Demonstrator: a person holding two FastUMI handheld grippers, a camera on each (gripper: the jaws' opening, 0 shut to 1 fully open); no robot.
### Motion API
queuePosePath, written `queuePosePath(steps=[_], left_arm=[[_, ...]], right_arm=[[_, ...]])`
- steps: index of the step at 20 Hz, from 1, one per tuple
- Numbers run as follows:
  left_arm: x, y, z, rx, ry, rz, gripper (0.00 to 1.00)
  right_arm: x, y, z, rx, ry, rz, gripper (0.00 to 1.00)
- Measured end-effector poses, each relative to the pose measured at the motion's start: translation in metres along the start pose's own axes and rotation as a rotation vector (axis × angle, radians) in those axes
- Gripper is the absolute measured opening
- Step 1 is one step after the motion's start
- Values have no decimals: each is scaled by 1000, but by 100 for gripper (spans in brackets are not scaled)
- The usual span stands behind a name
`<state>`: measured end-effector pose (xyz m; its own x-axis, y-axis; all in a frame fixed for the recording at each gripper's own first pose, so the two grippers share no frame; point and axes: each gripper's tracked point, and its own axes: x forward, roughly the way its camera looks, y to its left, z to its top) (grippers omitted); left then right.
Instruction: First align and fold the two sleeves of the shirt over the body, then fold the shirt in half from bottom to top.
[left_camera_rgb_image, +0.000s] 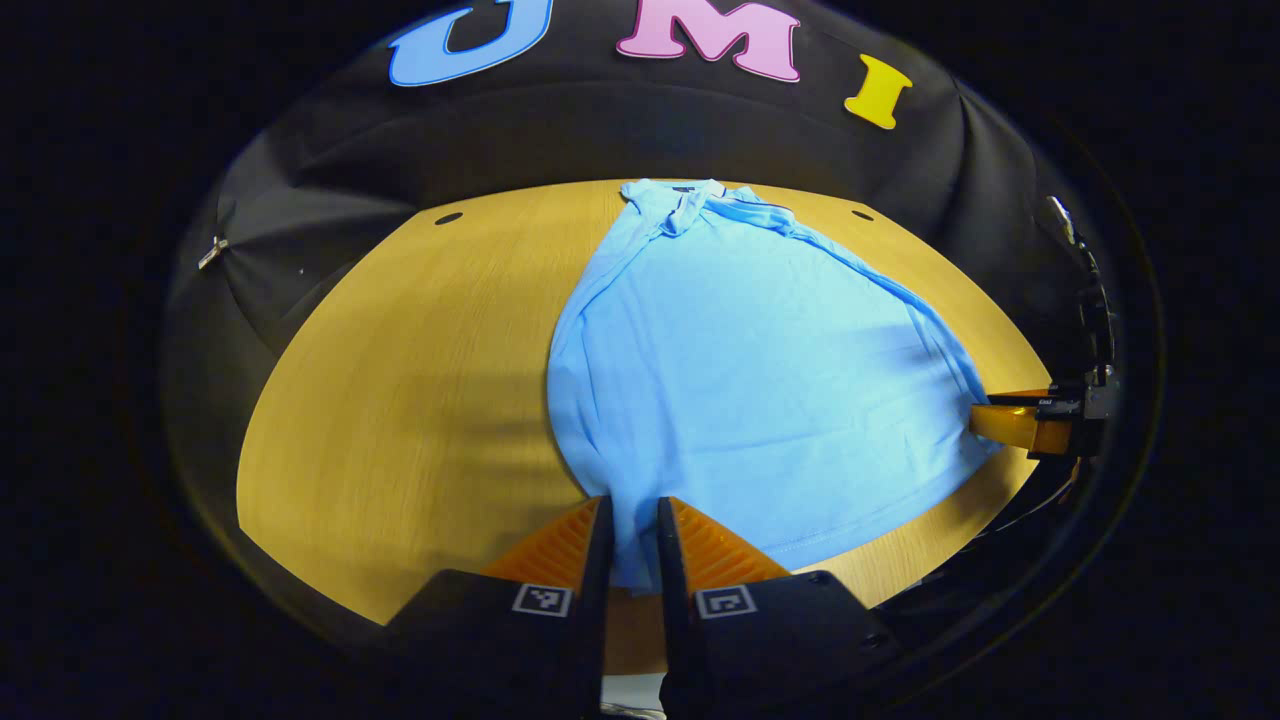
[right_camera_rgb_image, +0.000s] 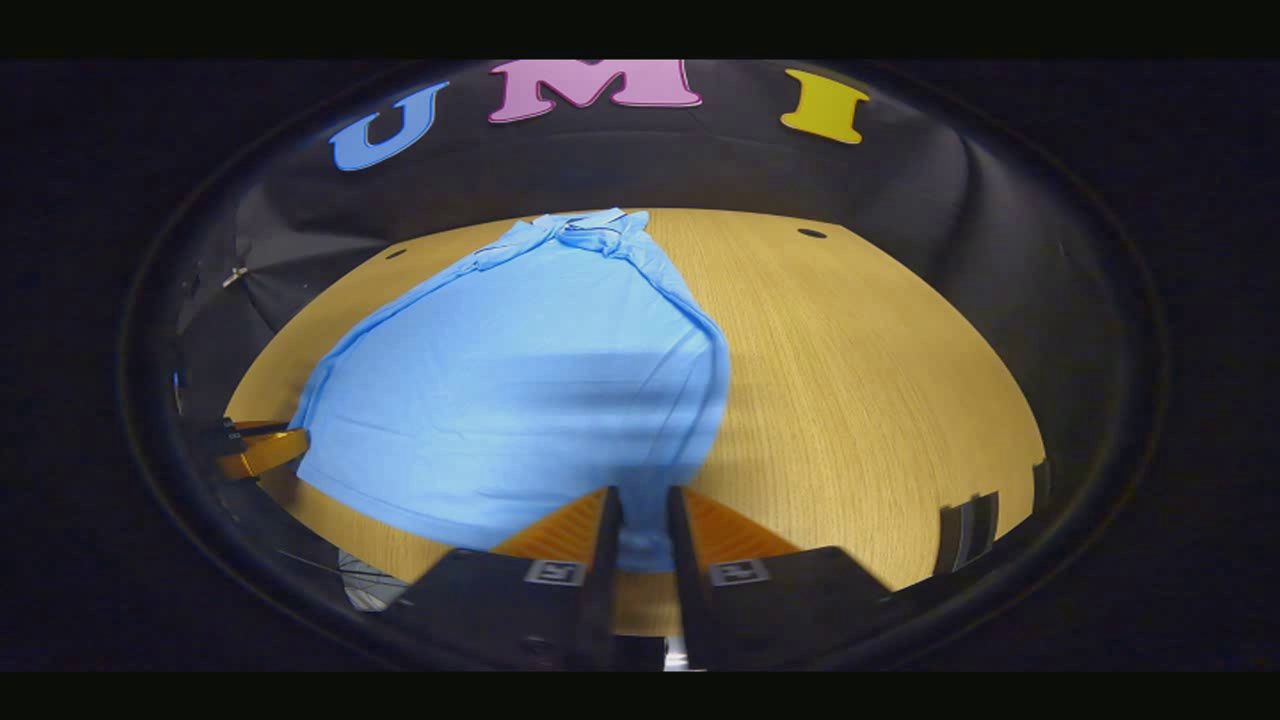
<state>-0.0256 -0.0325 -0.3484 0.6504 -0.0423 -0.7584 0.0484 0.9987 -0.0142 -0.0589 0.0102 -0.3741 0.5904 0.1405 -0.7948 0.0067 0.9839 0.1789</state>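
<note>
Light blue shirt (left_camera_rgb_image: 760, 370) lies flat on the wooden table (left_camera_rgb_image: 420, 380), collar (left_camera_rgb_image: 690, 200) at the far edge, hem nearest the grippers. Sleeves look already tucked over the body; outline is narrow at the shoulders.

Left gripper (left_camera_rgb_image: 632, 530) pinches the hem corner on its side, cloth bunched between both fingers. Right gripper (right_camera_rgb_image: 643, 520) does the same at the opposite corner. In the left gripper view the right one sits at the far hem corner; both are low, near the tabletop.

Judged step: the bottom-to-top fold. To do it well, lift both corners together at equal height, keep the hem taut between them, carry it straight toward the collar. Uneven pace would skew the fold; a slack grip could drop a corner or drag the tucked sleeves out.
</note>
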Motion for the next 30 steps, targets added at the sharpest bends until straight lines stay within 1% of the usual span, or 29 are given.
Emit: queuePosePath(steps=[1, 2, 3, 4, 5, 6, 7, 8, 9, 12, 13, 14, 16, 20, 22, 23, 26, 30], left_arm=[[-1, -2, -1, 1, 2, -3, 20], [-1, -2, 1, -4, 1, -2, 17], [-1, -5, 2, -19, 5, -13, 5], [-1, -7, 3, -28, 5, -20, 7], [0, -7, 2, -27, 11, -25, 7], [1, -8, 3, -21, 13, -25, 6], [0, -8, 3, -18, 11, -30, 2], [0, -9, 4, -18, 11, -33, 6], [0, -9, 5, -16, 11, -33, 6], [-1, -11, 8, -31, 17, -37, 6], [-3, -11, 13, -41, 12, -37, 6], [-5, -11, 19, -56, 6, -40, 6], [-12, -12, 35, -87, -13, -49, 6], [-21, -9, 68, -113, -30, -59, 6], [-24, -8, 90, -126, -42, -59, 6], [-25, -8, 101, -132, -52, -60, 6], [-22, -9, 138, -134, -67, -68, 6], [-18, -10, 194, -135, -112, -74, 6]], right_arm=[[2, 0, -2, -7, 7, 1, 16], [5, 1, -3, -21, 6, 4, 25], [2, 0, -1, -19, 1, -8, 15], [4, 2, -2, -30, 6, -16, 0], [1, 3, -1, -48, 7, -16, 12], [4, 4, -2, -60, 18, -2, 5], [5, 7, -1, -64, 23, 13, 0], [4, 7, -1, -65, 29, 25, 5], [4, 7, 0, -63, 34, 33, 0], [1, 5, 3, -30, 40, 43, 0], [-2, 6, 7, -9, 34, 45, 5], [-6, 6, 13, 8, 26, 48, 0], [-13, 8, 30, 19, 0, 59, 0], [-23, 13, 76, 19, -60, 88, 0], [-23, 19, 105, 30, -95, 107, 5], [-21, 20, 118, 36, -110, 116, 0], [-15, 24, 156, 50, -141, 141, 2], [1, 22, 206, 32, -190, 153, 5]])
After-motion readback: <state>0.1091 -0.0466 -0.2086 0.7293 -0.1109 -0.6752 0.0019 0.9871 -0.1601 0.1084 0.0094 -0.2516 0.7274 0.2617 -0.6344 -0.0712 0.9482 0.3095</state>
